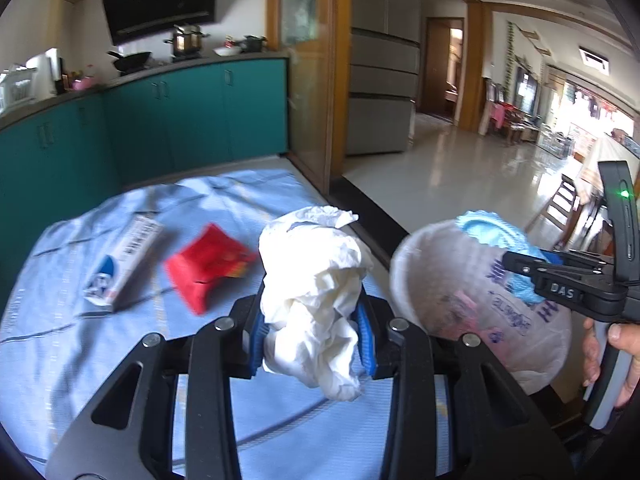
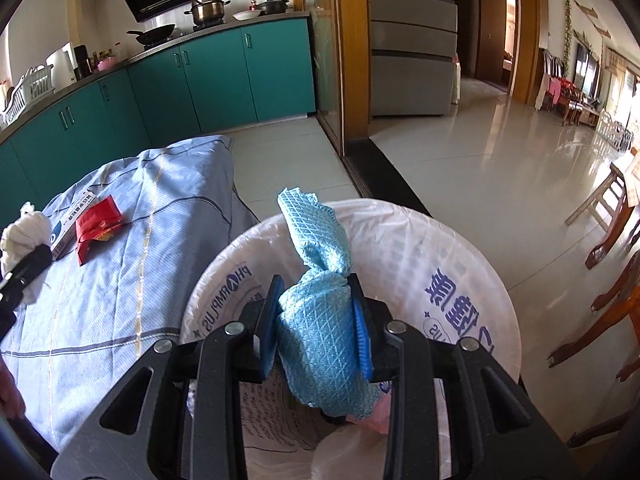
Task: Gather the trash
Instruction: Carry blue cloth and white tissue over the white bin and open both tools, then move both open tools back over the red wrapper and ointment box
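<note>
My left gripper [image 1: 310,330] is shut on a crumpled white tissue wad [image 1: 316,280] and holds it above the blue cloth-covered table [image 1: 60,340]. My right gripper [image 2: 316,332] is shut on a bunched light blue cloth [image 2: 316,320] and holds it over the open mouth of a white bag-lined trash bin [image 2: 460,264]. The bin also shows in the left wrist view [image 1: 432,280], right of the table, with the right gripper [image 1: 532,276] over it. A red packet [image 1: 204,264] and a white and blue box [image 1: 124,264] lie on the table. The left gripper and its tissue [image 2: 20,240] show at the far left of the right wrist view.
Teal kitchen cabinets [image 2: 200,76] with pots stand behind the table. A grey fridge [image 2: 412,48] and a wooden door frame [image 2: 352,52] are beyond. Wooden chairs [image 2: 608,280] stand right of the bin on the tiled floor [image 2: 480,168].
</note>
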### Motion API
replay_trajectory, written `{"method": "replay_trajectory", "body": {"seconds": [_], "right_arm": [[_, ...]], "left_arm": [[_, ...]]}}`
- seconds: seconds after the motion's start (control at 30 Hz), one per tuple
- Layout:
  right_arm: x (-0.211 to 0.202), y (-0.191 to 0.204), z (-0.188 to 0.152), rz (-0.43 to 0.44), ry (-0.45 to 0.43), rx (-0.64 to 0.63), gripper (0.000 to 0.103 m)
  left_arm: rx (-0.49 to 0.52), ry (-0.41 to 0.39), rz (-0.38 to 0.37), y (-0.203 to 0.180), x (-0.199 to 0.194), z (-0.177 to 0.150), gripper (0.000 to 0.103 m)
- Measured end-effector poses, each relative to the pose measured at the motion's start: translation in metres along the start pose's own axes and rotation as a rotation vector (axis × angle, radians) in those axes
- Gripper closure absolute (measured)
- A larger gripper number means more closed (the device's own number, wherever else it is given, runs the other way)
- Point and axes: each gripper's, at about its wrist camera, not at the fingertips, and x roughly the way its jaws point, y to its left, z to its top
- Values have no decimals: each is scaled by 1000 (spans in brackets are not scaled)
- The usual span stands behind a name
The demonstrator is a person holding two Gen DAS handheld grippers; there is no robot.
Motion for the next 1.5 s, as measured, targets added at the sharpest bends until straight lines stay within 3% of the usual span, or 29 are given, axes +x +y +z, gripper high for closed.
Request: {"method": "replay_trajectory", "body": {"seconds": [0.33, 0.43, 0.47, 0.5, 0.57, 0.6, 0.73, 1.0, 1.3, 1.5], "right_arm": [[5, -35, -10, -39, 60, 73, 70], [3, -51, -11, -40, 63, 130, 65], [2, -56, -11, -48, 61, 155, 53], [1, -60, -11, -55, 58, 176, 33], [-2, -75, -13, -66, 52, 260, 21], [-3, -79, -13, -60, 56, 284, 21], [-2, -88, -12, -61, 64, 354, 21], [4, -50, 4, -30, 59, 299, 20], [20, 36, 26, 78, 63, 169, 18], [33, 106, 34, 152, 72, -1, 18]], "left_arm": [[54, 102, -213, -86, 48, -10, 65], [100, 135, -254, -112, 63, -17, 59], [115, 137, -268, -118, 65, -20, 53], [126, 139, -282, -123, 66, -22, 47], [140, 128, -298, -130, 63, -23, 35], [145, 118, -298, -131, 60, -22, 33], [131, 98, -242, -117, 53, -19, 25], [15, 91, -102, -55, 40, -13, 18], [3, 37, 97, 32, 16, -4, 11], [87, -29, 256, 108, 5, 25, 11]]}}
